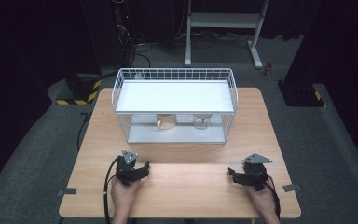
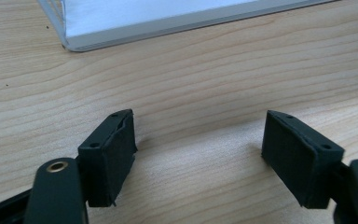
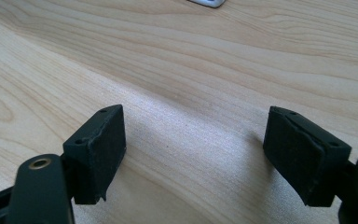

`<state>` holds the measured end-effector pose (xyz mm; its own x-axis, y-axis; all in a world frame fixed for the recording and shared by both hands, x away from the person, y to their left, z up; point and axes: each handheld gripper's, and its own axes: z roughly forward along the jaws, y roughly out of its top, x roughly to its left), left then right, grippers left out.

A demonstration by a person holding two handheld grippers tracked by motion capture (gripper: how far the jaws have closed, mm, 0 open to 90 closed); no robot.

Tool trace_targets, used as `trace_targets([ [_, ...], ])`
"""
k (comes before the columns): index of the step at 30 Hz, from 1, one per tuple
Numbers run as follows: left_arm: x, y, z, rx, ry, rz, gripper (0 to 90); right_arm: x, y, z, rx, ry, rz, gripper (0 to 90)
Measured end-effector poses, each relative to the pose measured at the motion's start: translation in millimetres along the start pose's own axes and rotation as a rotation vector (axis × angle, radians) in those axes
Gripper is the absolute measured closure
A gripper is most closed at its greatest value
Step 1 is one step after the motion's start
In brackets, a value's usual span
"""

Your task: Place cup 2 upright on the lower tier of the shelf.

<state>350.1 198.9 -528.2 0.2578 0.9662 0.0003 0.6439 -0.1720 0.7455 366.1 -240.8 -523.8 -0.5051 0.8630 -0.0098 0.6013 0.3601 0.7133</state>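
High view shows the left claw (image 1: 144,169) and right claw (image 1: 231,173) resting agape and empty on the wooden surface (image 1: 191,186), both well short of the white wire rack (image 1: 175,95), under whose shelf a cup (image 1: 166,121) and a glass (image 1: 201,122) stand.

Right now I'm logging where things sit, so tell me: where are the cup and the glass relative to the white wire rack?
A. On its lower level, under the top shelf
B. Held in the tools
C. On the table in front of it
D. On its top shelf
A: the high view shows the cup and the glass standing on the lower level of the white wire rack, beneath its top shelf.
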Motion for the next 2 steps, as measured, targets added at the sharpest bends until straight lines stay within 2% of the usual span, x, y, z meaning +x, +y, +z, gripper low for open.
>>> trace_targets([
  [2,0.2,0.1,0.0,0.001,-0.003,0.003,24.6,-0.2,0.1,0.1,0.0,0.001,-0.001,21.1],
])
